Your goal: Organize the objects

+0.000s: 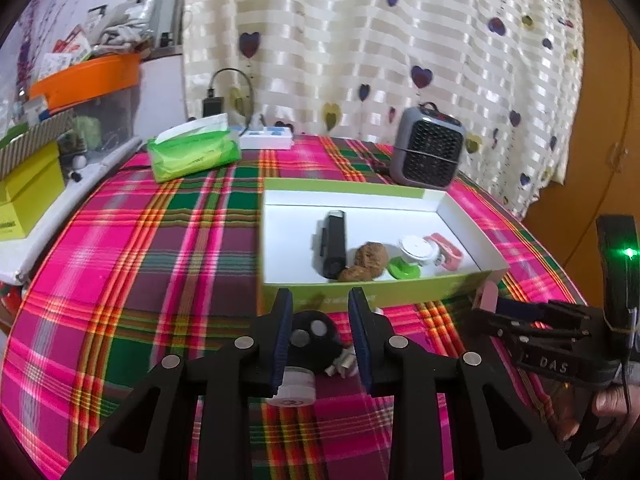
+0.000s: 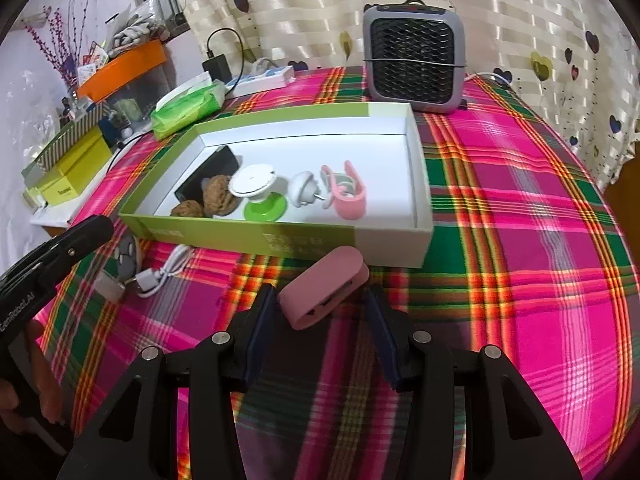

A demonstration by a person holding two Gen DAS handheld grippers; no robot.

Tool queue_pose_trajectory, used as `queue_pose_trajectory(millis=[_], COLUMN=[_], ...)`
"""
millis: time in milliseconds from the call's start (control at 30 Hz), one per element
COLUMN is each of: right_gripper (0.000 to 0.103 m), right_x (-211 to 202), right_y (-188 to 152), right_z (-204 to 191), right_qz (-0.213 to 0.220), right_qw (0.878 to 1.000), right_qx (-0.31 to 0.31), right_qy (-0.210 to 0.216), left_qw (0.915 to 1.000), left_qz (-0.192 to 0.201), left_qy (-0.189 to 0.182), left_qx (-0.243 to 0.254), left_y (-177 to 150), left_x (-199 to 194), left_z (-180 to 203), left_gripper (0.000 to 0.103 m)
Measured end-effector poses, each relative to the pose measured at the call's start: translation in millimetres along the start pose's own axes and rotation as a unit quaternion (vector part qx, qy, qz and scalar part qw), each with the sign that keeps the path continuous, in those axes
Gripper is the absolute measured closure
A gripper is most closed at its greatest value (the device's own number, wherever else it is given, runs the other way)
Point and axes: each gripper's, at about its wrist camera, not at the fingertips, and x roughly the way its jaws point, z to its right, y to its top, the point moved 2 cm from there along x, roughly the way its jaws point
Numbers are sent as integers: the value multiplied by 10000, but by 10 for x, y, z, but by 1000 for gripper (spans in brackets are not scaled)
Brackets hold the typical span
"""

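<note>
A shallow green-and-white box [image 1: 376, 286] [image 2: 280, 240] lies on the plaid table. It holds a black case [image 1: 334, 244], two walnuts [image 1: 370, 256], a white-and-green holder [image 2: 258, 192], a white plug [image 2: 302, 188] and a pink clip [image 2: 346, 190]. My left gripper [image 1: 322, 300] is open above a black round gadget [image 1: 316, 340], a small white jar [image 1: 294, 388] and a white cable [image 2: 160, 276]. My right gripper [image 2: 320, 294] is open around a pink case [image 2: 322, 292] in front of the box.
A grey fan heater [image 1: 428, 148] [image 2: 416, 66] stands behind the box. A green tissue pack [image 1: 192, 152], a white power strip [image 1: 266, 138] and a charger sit at the back left. Yellow boxes [image 1: 28, 188] and an orange-lidded bin [image 1: 84, 80] crowd the left.
</note>
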Motion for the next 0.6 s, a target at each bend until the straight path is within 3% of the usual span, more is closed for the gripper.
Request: queue_pose_trajectory(millis=[300, 600], right_gripper=[56, 57], right_x=[-18, 3], right_y=[-1, 23], right_z=[112, 123], right_qz=[-6, -15], right_qw=[9998, 9999], right_qx=[-1, -83], right_qy=[-176, -87], left_qw=[9974, 9957], left_qz=[-284, -475], left_qy=[-386, -579], left_qx=[542, 554], left_y=[-87, -100], left_x=[58, 109], left_z=[268, 300], left_gripper=[76, 73])
